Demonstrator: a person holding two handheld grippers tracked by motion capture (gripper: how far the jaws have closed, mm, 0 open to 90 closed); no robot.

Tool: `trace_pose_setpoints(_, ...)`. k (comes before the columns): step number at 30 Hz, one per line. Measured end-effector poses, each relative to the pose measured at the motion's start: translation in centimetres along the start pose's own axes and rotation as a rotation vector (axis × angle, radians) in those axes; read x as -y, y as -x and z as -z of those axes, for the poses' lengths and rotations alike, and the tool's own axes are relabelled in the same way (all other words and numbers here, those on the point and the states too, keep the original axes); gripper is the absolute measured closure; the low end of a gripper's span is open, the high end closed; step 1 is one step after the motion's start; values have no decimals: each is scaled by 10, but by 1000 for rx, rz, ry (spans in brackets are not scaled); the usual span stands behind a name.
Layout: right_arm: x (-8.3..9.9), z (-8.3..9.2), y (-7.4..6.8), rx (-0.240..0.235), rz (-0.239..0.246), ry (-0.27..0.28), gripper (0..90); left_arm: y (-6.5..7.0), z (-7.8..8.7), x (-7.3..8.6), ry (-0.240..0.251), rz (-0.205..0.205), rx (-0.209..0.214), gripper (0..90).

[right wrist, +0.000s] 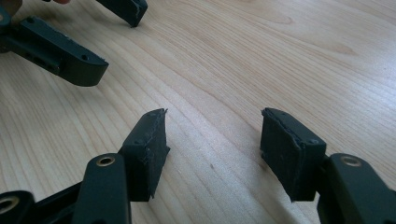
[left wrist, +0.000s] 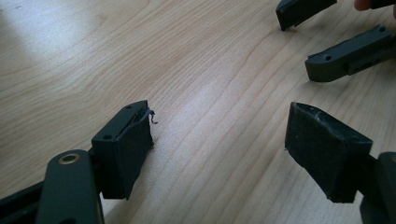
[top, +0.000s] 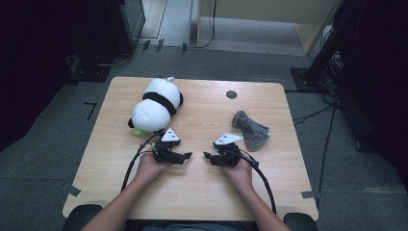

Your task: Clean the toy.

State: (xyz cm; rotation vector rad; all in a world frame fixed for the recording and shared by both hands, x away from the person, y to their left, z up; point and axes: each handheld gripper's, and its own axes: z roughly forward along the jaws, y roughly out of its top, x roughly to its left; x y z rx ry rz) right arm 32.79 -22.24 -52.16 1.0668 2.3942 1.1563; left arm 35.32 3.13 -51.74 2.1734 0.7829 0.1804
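A person's hands rest both grippers on the wooden table (top: 202, 192) near its front middle, tips pointing at each other a short way apart. My left gripper (top: 188, 155) (left wrist: 219, 121) stands open over bare wood with nothing between its pads. My right gripper (top: 207, 155) (right wrist: 215, 123) is open too, its jaws apart over bare wood. The left gripper view has the right gripper (left wrist: 299, 44) at its top right. In the right gripper view, the left gripper (right wrist: 119, 42) lies at the top left.
A black and white panda plush (top: 155, 107) lies at the back left of the table, just beyond the left gripper. A crumpled grey cloth (top: 250, 129) sits to the right of the right gripper. A small dark round spot (top: 231, 94) marks the far edge.
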Motion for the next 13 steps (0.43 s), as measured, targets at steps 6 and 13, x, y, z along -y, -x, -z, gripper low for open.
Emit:
trace_pose_setpoints(6,0,0,-1,8,17,-4,405,0,0,0,-2,-4,0,229)
trace_pose_setpoints(13,0,-1,-2,-7,21,-9,353,-2,1,0,-1,0,8,228)
